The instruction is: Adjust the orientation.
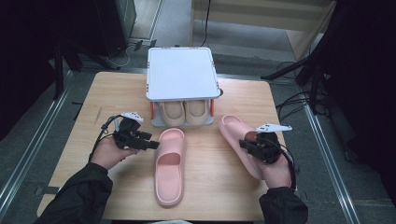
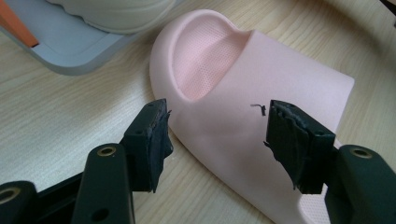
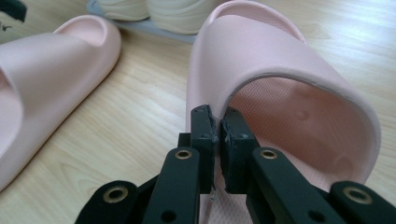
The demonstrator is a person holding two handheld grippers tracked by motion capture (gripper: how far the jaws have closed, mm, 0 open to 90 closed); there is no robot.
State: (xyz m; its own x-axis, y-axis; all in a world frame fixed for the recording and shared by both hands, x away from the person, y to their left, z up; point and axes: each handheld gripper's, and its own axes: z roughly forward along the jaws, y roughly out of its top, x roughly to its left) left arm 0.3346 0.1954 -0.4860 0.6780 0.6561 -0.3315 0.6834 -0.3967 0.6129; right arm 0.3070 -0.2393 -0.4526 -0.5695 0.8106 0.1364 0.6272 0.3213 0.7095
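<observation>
The right gripper (image 3: 217,123) is clamped on the side wall of the right pink slipper (image 1: 236,135), which angles toward the shoe rack (image 1: 182,74). The left gripper (image 2: 215,140) — jaws apart — seems just short of the left pink slipper (image 1: 169,165), which lies lengthwise.

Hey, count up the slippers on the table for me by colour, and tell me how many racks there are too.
Pink slippers: 2, one lying flat in the middle, one gripped by the right gripper
Cream slippers: 2 () on the rack's lower shelf
White shoe rack: 1
Total: 5
</observation>
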